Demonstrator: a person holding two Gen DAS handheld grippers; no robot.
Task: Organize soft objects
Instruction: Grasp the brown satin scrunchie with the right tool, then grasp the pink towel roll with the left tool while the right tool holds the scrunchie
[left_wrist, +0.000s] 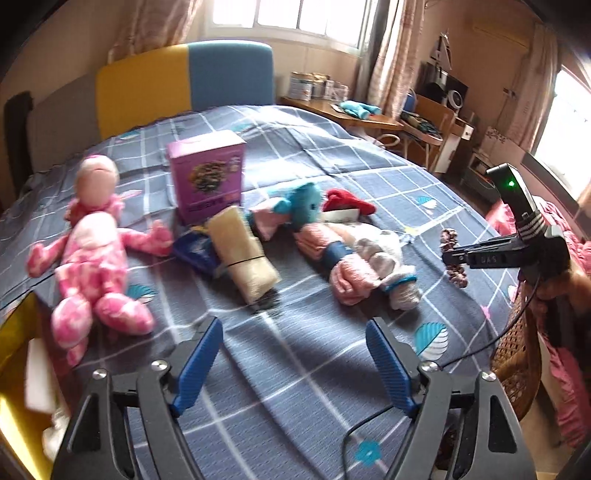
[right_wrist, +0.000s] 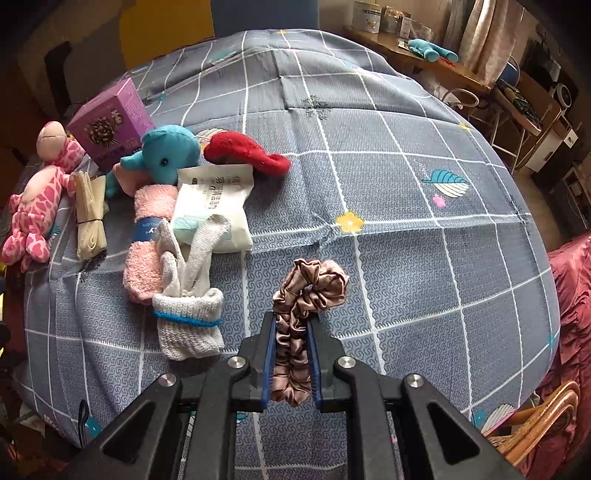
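Observation:
On the blue checked bedspread (left_wrist: 295, 369) lie a pink plush toy (left_wrist: 92, 266), a teal plush (left_wrist: 304, 203), a red soft item (left_wrist: 347, 201), a beige rolled cloth (left_wrist: 243, 254), a pink rolled towel (left_wrist: 343, 266) and a white sock bundle (left_wrist: 388, 266). My left gripper (left_wrist: 294, 325) hovers in front of them, open, nothing between its fingers. In the right wrist view my right gripper (right_wrist: 291, 317) is shut on a brown satin scrunchie (right_wrist: 314, 284), right of the sock bundle (right_wrist: 192, 310). The left wrist view shows that gripper (left_wrist: 447, 256) and scrunchie (left_wrist: 458, 278) at the right.
A purple box (left_wrist: 208, 177) stands behind the soft things, and a white packet (right_wrist: 214, 206) lies among them. A yellow and blue headboard (left_wrist: 184, 81) is at the back. A wooden desk (left_wrist: 351, 114) and a wicker chair (left_wrist: 517, 350) stand to the right of the bed.

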